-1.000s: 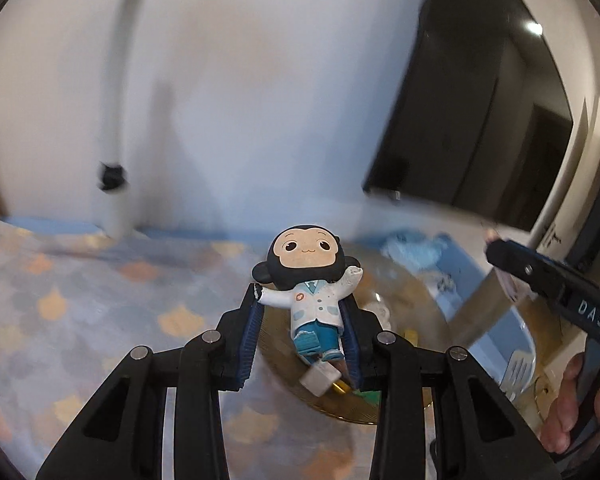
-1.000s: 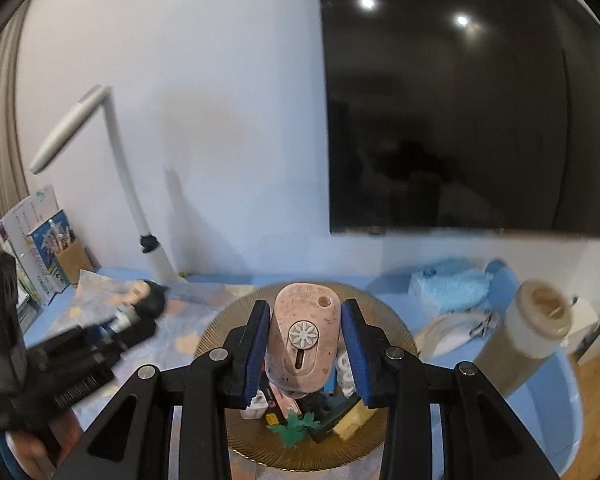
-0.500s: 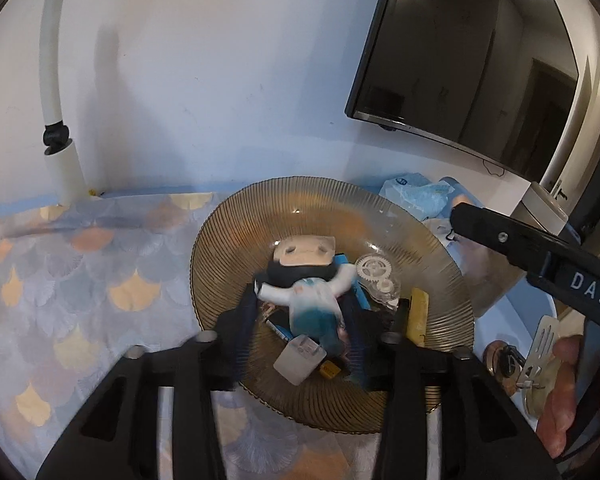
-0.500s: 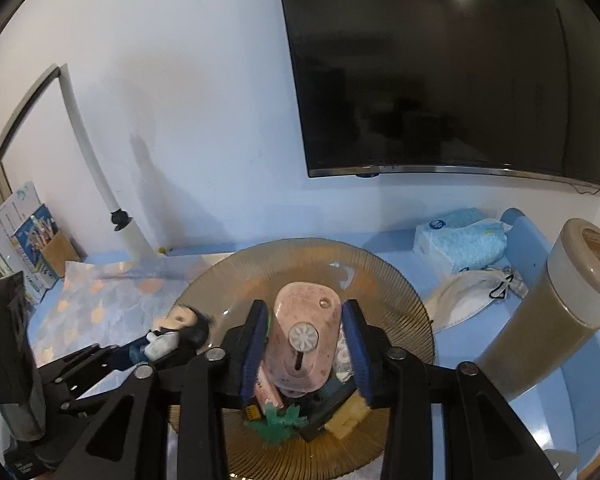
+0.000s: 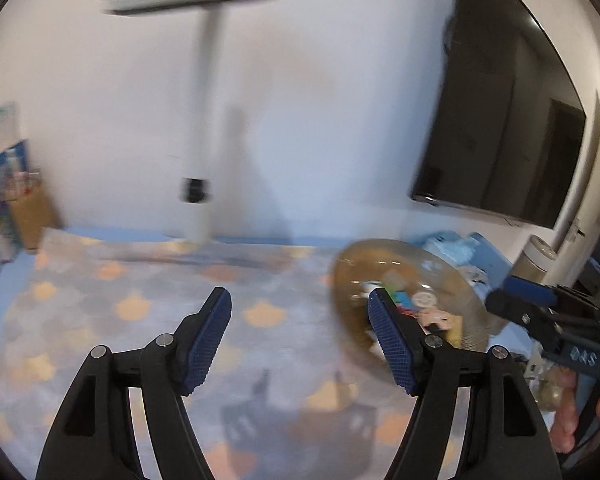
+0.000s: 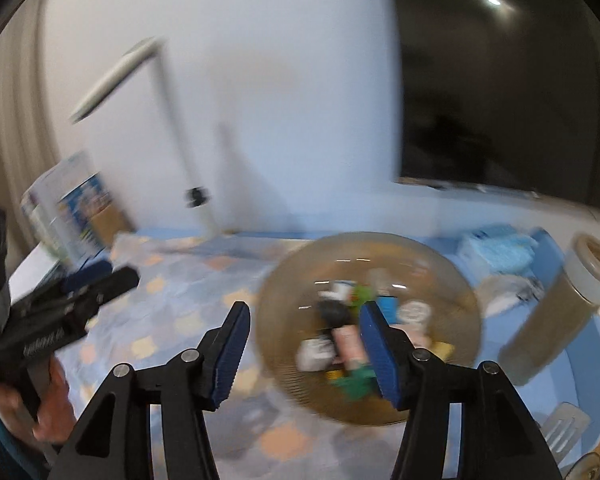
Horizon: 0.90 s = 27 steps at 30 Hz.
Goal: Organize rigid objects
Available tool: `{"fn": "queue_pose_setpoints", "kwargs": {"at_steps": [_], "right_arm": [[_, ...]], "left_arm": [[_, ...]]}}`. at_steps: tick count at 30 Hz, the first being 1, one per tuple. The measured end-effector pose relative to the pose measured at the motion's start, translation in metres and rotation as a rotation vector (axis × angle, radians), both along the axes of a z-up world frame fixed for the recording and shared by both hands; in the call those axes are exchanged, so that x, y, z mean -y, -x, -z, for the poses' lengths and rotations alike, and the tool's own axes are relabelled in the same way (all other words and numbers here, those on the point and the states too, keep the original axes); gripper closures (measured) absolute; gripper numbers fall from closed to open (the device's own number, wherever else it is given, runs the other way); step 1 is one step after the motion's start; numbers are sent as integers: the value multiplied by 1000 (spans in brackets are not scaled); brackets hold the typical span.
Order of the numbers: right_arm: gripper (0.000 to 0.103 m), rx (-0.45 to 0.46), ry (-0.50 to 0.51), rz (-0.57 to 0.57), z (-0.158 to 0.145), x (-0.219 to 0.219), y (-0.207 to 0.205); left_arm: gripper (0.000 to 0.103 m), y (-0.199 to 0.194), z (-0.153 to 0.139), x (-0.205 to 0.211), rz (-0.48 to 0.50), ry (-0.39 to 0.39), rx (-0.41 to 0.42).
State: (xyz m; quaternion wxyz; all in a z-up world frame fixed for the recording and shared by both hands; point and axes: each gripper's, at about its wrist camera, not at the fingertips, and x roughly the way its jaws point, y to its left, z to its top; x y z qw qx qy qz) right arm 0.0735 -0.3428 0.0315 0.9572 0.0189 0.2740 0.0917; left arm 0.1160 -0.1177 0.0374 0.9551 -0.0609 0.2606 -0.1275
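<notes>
Blue scallop-patterned cloth (image 5: 148,304) covers the table under a white wall. Both tongs gape with nothing between them: the left gripper (image 5: 300,320) and right gripper (image 6: 304,334). Small toys, blurred, seem piled in the amber glass plate (image 6: 296,280), lying right of both; the right gripper is nearer.

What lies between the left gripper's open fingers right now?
Nothing held: between the left gripper fingers only scallop-patterned tablecloth shows, left wrist view.

Patterned table (image 5: 132,312), amber plate (image 6: 284,292), lamp (image 5: 198,216), tumbler (image 6: 556,316)
</notes>
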Motion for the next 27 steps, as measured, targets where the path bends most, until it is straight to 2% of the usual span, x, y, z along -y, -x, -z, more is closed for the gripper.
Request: {"fn": "queue_pose_setpoints", "kwargs": {"at_steps": [3,6,8,12,17,20,23,27], "right_arm": [[47,-9,-1,-81,6,-42,7],[47,-52,-5,-106,26,-75,2],[47,-83,-28,-112,49,-93,-4],[47,-142,-69,-97,104,-117,-18],[47,-139,39,-88,142,-141,-21],[47,-143,76,-90,151,-147,-23],[47,-153,64,-84,154,-144,-24],[47,-167,34,-72,157,-136,-27]], "left_arm": [[33,13,7,-35,-59,2,-6],[33,19,24,-69,-127,-3,-33],[33,19,42,-82,-171,-37,-44],[34,7,92,-108,-196,-59,-148],[34,5,129,-119,-234,-84,-167],[33,5,133,-116,-227,-87,-163],[33,10,133,-111,-247,-129,-146],[33,11,133,-114,-263,-117,-145]]}}
